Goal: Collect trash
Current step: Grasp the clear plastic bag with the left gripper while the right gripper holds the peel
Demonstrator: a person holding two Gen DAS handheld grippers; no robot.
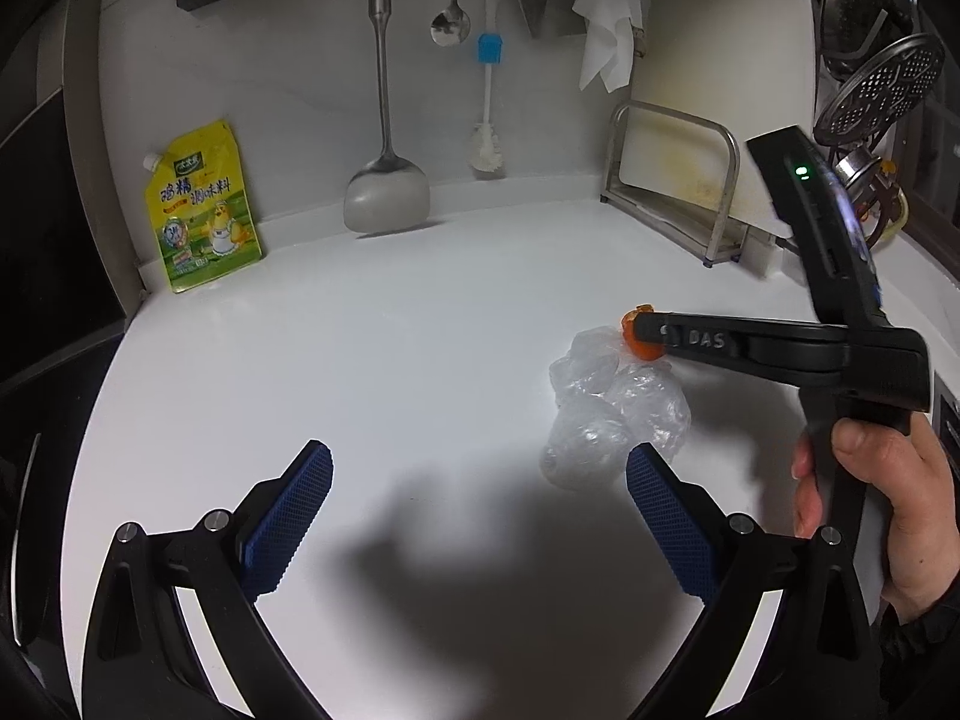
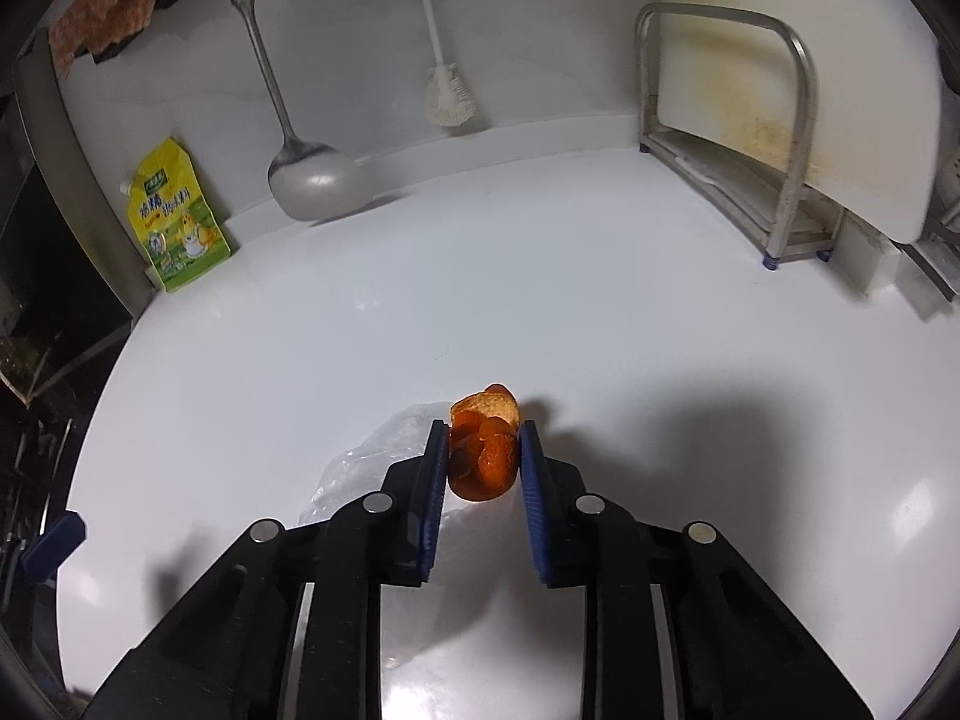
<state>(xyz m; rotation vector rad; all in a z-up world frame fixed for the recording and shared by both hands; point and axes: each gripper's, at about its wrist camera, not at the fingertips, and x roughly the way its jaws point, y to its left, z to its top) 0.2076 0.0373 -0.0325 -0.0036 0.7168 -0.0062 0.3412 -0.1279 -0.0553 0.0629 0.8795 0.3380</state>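
Two tongs, right tongs (image 2: 485, 450) clamping orange peel (image 2: 483, 447), marked "DAS", left tongs (image 1: 480, 480) spread wide.

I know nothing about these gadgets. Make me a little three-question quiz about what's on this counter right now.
1. True or false: the right tool is clamped on a piece of orange peel.
2. What lies on the countertop right beside that peel? A) crumpled clear plastic B) a sponge C) a cup
3. Fill in: the left tool is ____, with nothing between its pads.

Key: 1 true. 2 A, the clear plastic. 3 open.
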